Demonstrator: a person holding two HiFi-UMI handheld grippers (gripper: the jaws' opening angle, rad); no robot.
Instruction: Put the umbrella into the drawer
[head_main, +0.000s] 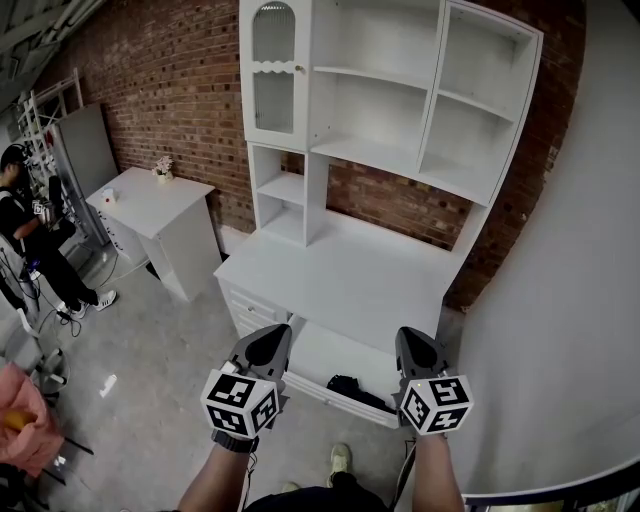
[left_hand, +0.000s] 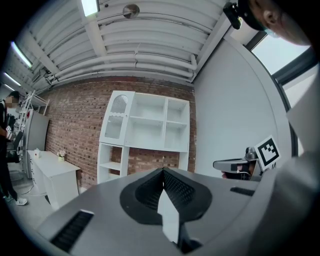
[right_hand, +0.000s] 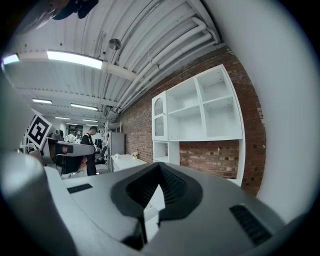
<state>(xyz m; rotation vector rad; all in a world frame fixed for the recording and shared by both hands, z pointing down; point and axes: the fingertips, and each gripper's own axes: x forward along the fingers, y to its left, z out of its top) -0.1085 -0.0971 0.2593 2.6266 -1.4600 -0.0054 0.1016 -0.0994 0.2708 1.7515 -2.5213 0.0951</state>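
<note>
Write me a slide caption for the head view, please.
Both shut, left gripper and right gripper hover before the white desk; the dark umbrella lies in its open drawer.

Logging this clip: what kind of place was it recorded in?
Probably a loft-style lab or studio, not a home: bare brick wall, exposed ceiling pipes with strip lights, and a white desk unit standing on a grey floor.

A person's bare left forearm (head_main: 215, 482) and right forearm (head_main: 436, 476) reach forward side by side, holding the left tongs (head_main: 268, 345) and right tongs (head_main: 417, 348) level and apart, jaws closed and empty.
</note>
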